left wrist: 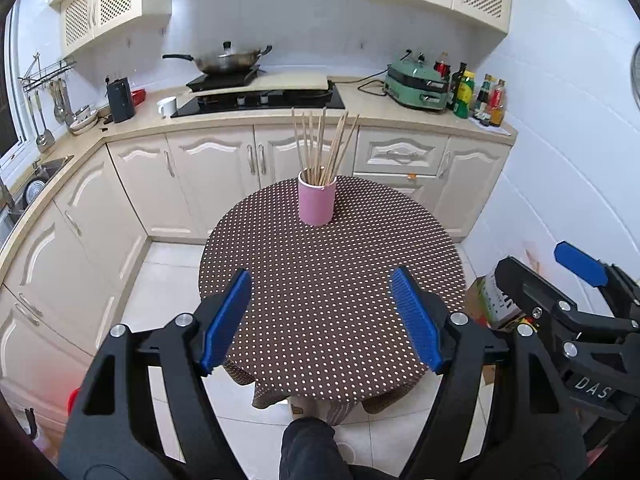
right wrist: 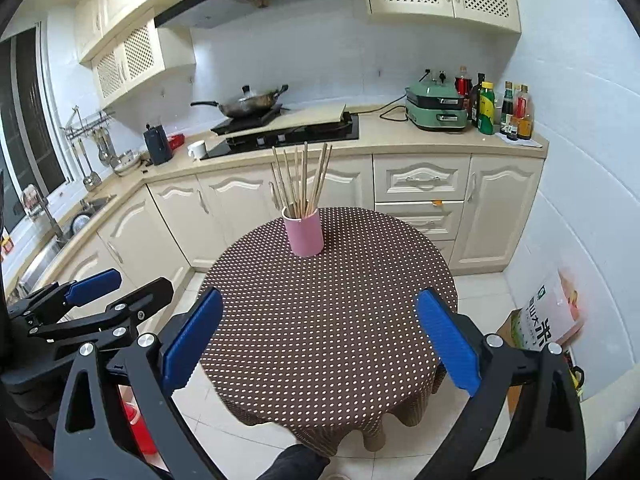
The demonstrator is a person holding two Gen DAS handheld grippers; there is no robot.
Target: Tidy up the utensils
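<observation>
Chopsticks [left wrist: 324, 148] in pink cup [left wrist: 316, 202], well beyond both parted, empty tongs [left wrist: 320, 320]

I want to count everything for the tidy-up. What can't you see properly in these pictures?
- Lower ends of the chopsticks: both views, hidden inside the pink cup.
- Exact chopstick count: they overlap.
- Table legs: both views, hidden by the dotted tablecloth.
- Bottle labels: too small.
- Right gripper body: cut off by the left view's edge.

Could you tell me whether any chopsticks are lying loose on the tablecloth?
No, the chopsticks all stand in the pink cup.
</observation>
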